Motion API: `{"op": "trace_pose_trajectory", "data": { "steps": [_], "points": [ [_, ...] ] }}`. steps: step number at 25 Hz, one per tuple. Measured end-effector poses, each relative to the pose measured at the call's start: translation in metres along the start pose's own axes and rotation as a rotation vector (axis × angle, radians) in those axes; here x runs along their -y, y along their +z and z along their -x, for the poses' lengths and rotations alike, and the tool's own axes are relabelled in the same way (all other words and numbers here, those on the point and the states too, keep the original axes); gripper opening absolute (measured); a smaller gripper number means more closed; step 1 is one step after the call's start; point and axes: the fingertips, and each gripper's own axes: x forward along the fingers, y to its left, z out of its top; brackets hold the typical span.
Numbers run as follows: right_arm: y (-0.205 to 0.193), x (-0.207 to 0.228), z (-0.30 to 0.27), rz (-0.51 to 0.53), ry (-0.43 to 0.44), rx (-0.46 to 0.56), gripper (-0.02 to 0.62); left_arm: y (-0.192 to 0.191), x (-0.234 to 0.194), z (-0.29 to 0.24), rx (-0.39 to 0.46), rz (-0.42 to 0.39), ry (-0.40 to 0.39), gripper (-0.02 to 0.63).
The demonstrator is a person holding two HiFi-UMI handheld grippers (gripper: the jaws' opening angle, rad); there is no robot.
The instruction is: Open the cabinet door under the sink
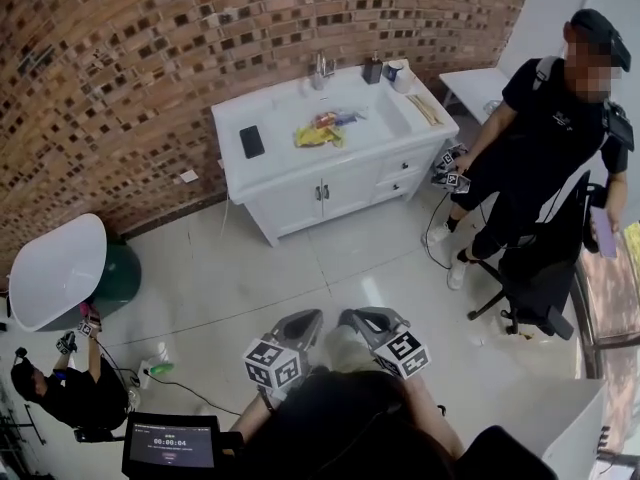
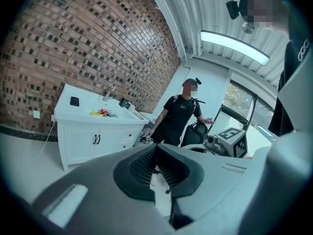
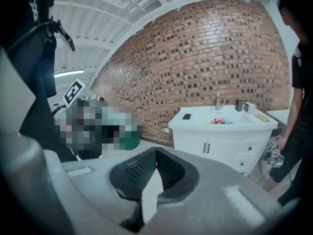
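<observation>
The white sink cabinet stands against the brick wall, across an open stretch of floor from me. Its two doors under the basin are closed, with dark handles side by side at the middle; they also show as doors in the left gripper view and doors in the right one. My left gripper and right gripper are held side by side low in the head view, well short of the cabinet. The left gripper has its tips together and nothing between them. The right gripper is shut and empty too.
A person in black stands at the cabinet's right end beside an office chair. Another person crouches at the lower left near a white tub. A phone and colourful items lie on the counter.
</observation>
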Motion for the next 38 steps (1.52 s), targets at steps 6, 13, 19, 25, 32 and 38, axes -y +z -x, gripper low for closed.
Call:
{"op": "trace_pose_trajectory", "data": {
  "steps": [6, 13, 19, 25, 32, 38],
  "points": [
    [0.030, 0.099, -0.030, -0.010, -0.012, 0.021, -0.009, 0.052, -0.024, -0.058, 0.011, 0.012, 0.057, 0.017],
    [0.041, 0.196, -0.071, -0.002, -0.030, 0.006, -0.009, 0.065, -0.050, -0.098, -0.028, 0.011, 0.127, 0.017],
    [0.029, 0.239, -0.113, -0.028, -0.052, -0.022, -0.009, 0.058, -0.068, -0.126, -0.048, 0.029, 0.130, 0.017],
    [0.018, 0.260, -0.159, -0.026, -0.105, -0.033, 0.001, 0.047, -0.089, -0.157, -0.079, 0.017, 0.093, 0.017],
    [-0.003, 0.276, -0.224, -0.030, -0.146, -0.048, 0.023, 0.034, -0.128, -0.185, -0.140, 0.011, 0.014, 0.017],
    [-0.028, 0.297, -0.264, -0.077, -0.213, -0.047, 0.038, 0.023, -0.176, -0.195, -0.182, 0.010, 0.001, 0.017]
  ]
}}
